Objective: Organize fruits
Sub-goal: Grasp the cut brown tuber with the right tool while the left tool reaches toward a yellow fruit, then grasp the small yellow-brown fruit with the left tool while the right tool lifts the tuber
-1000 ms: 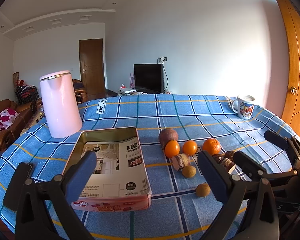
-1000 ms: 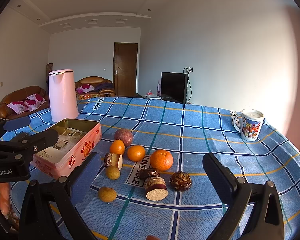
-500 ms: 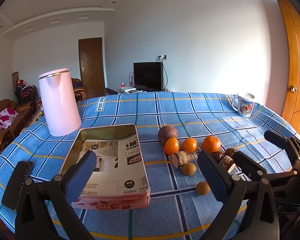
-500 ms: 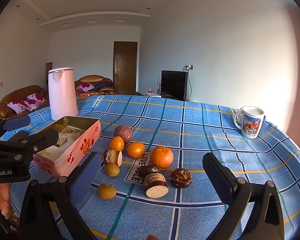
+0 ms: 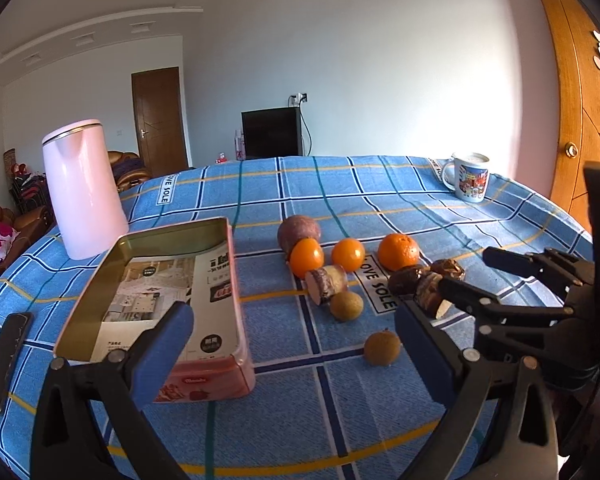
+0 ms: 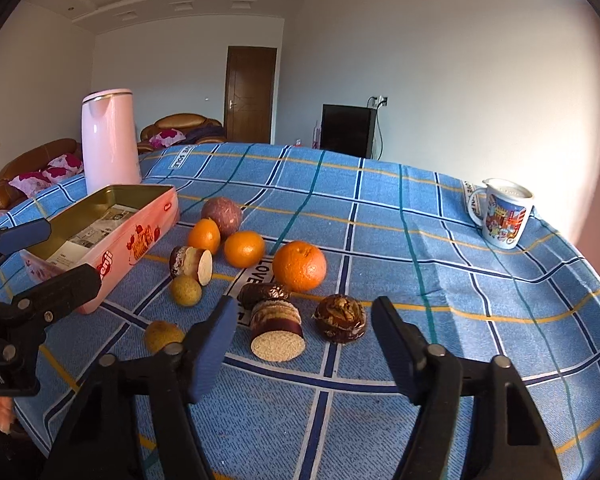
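Observation:
Several fruits lie on the blue checked cloth: a purple round one (image 6: pixel 222 212), three oranges led by the biggest (image 6: pixel 299 266), two small tan ones (image 6: pixel 185 290), a cut brown piece (image 6: pixel 277 330) and a wrinkled dark one (image 6: pixel 340 319). My right gripper (image 6: pixel 306 336) hovers just before the cut piece, its jaws closing; the piece sits in the gap and no pad touches it. The left gripper (image 5: pixel 296 344) stands open over the cloth beside the pink tin (image 5: pixel 204 380), with a tan fruit (image 5: pixel 382 348) near its right finger. The tin holds printed paper.
A pink kettle (image 5: pixel 84 192) stands behind the tin. A printed mug (image 6: pixel 504 216) sits at the far right near the table edge. A dark phone (image 5: pixel 6 356) lies at the left edge. A wooden door (image 5: pixel 572 92) rises on the right.
Both grippers have sunk nearer the table, so the fruits look larger. The right gripper's jaws have narrowed markedly. The left jaws stay wide.

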The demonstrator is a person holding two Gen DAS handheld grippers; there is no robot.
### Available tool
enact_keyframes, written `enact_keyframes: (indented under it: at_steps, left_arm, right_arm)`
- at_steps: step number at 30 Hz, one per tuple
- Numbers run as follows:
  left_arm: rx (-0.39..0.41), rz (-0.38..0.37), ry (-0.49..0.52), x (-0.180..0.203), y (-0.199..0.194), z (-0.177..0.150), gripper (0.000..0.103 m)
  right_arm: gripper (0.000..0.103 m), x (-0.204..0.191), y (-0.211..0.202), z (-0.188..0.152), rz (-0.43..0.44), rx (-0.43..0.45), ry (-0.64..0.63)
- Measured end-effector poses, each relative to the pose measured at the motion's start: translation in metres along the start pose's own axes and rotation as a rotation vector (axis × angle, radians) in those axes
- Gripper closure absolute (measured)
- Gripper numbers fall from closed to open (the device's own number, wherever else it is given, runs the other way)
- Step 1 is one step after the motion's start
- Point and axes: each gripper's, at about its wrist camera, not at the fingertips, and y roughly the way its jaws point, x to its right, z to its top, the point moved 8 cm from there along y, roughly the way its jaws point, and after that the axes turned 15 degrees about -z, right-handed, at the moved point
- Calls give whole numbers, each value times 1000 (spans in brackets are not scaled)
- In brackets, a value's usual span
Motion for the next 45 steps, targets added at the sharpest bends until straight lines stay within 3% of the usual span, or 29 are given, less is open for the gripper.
enact_keyframes:
  at_steps: [5, 7, 14, 21, 23, 25, 27, 30, 33, 35, 36, 45]
  left_arm:
    - [-3, -17, -18, 0, 1, -2, 0]
    - [-3, -24, -19, 2, 2, -3, 0]
    - [-49, -73, -6, 16, 14, -11, 2]
    - [-102, -112, -9, 23, 27, -16, 19]
    - [-123, -122, -10, 27, 32, -18, 19]
    - [-149, -138, -5, 31, 38, -21, 28]
    - [-179, -150, -14, 34, 45, -22, 29]
    - [-225, -164, -29, 36, 54, -26, 48]
    - [-268, -179, -62, 34, 63, -33, 59]
    - [-266, -177, -64, 34, 64, -33, 66]
    - [-267, -183, -60, 35, 64, -33, 75]
    - [-219, -146, -63, 24, 51, -26, 75]
  right_arm:
    - [47, -13, 13, -9, 40, -83, -59]
    - [57, -16, 16, -11, 61, -103, -74]
    - [68, -21, 34, -22, 139, -246, -79]
    - [68, -6, 15, -13, 159, -131, 19]
    - [68, -1, 12, -10, 166, -109, 55]
    - [68, 2, 10, -10, 171, -95, 72]
    - [68, 0, 10, -8, 173, -86, 64]
    - [68, -1, 8, -7, 166, -74, 57]
    - [68, -1, 8, -6, 174, -71, 64]
    - [67, -1, 8, -6, 177, -68, 64]
    - [67, -1, 8, -6, 175, -66, 63]
    - [68, 1, -1, -3, 167, -4, 68]
